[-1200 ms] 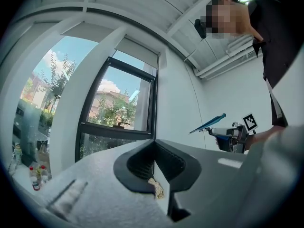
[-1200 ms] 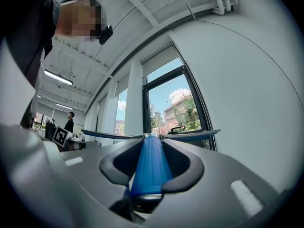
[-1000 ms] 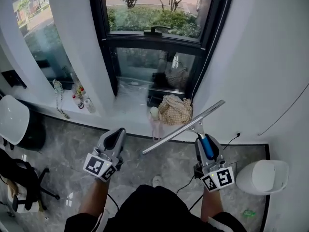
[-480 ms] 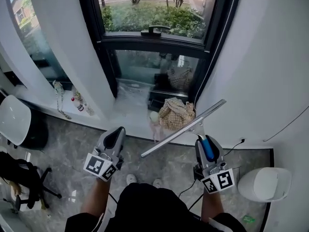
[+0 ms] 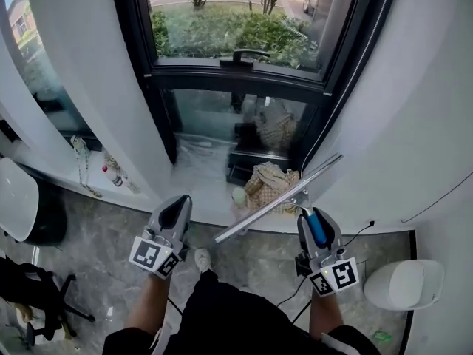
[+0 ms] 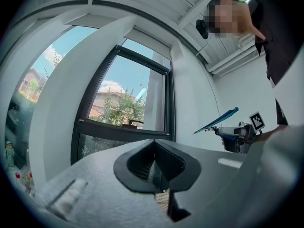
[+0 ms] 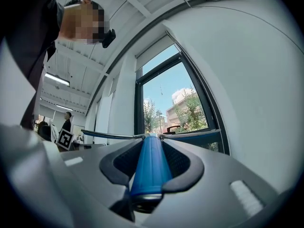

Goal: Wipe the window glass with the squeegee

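Observation:
My right gripper [image 5: 315, 229] is shut on the squeegee's blue handle [image 7: 148, 164]. Its long metal blade [image 5: 279, 198] slants from lower left to upper right in the head view, held in the air short of the black-framed window [image 5: 244, 28]. The blade [image 7: 118, 136] runs crosswise beyond the jaws in the right gripper view, and the squeegee [image 6: 216, 121] also shows at the right of the left gripper view. My left gripper [image 5: 174, 212] is shut with nothing in it, level with the right one and pointing at the window [image 6: 130, 106].
A checked cloth [image 5: 270, 180] and a small round object [image 5: 238, 196] lie on the low sill under the window. Bottles [image 5: 111, 176] stand on the sill at left. A white bin [image 5: 404, 283] sits at the right, a white chair [image 5: 16, 200] at the left.
The view has drawn nearer to the window. Both grippers keep their places in it and the squeegee stays gripped, its blade now lower against the sill.

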`<state>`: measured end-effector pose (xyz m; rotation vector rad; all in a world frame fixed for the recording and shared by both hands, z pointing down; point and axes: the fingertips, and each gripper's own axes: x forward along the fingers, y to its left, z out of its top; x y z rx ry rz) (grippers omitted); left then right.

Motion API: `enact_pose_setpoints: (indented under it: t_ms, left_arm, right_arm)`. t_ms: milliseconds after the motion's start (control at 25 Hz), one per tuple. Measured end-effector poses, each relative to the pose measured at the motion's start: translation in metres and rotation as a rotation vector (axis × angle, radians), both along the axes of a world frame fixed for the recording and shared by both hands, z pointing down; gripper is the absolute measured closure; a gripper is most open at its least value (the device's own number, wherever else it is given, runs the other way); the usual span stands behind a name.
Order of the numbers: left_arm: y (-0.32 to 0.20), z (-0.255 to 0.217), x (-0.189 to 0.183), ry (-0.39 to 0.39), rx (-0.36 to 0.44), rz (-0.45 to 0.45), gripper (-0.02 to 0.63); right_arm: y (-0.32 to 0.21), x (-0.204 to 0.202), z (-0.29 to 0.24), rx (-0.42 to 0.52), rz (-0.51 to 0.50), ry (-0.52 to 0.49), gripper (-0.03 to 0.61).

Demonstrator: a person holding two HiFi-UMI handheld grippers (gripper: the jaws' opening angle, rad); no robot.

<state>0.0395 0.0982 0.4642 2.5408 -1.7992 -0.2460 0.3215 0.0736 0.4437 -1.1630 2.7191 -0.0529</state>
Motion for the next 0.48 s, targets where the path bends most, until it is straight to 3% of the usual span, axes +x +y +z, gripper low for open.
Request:
enact_pose_setpoints:
  t_ms: [480]
  left_arm:
    - [-0.101,-0.019,-0.094,-0.002,0.048,0.081,0.614]
  right_arm:
    - [-0.09,-0.091,-0.025,0.048,0.078,-0.017,0.445]
